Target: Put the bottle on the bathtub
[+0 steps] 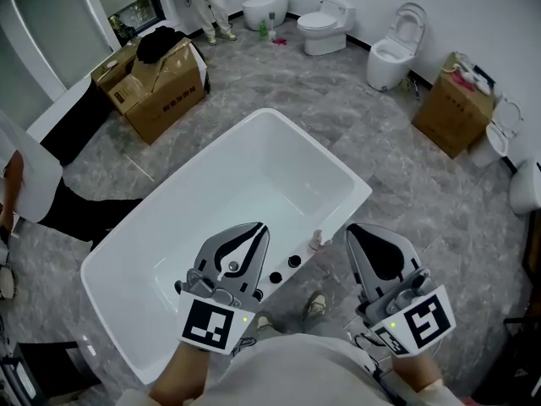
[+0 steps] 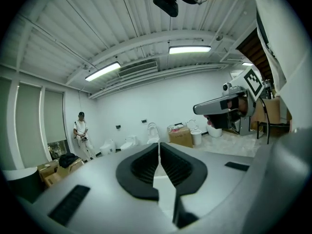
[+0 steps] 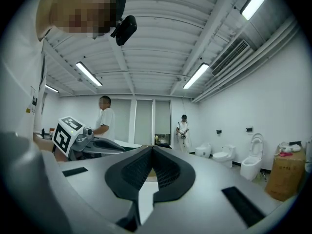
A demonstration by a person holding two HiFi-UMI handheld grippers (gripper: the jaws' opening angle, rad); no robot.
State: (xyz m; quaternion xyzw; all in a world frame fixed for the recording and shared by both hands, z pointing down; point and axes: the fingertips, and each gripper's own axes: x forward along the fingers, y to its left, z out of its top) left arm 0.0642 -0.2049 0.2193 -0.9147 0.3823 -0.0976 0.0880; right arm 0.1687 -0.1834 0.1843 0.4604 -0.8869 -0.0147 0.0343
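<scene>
Standing on the near rim of the tub (image 1: 177, 189): small pale bottle (image 1: 318, 239), just beside two black fittings (image 1: 284, 269). Both grippers held above that rim, apart from the bottle. Left gripper (image 2: 159, 145): jaws clenched tip to tip, nothing between. Right gripper (image 3: 152, 147): likewise clenched, empty. Boxes (image 1: 161, 79) and toilets (image 1: 325, 25) stand beyond the tub.
</scene>
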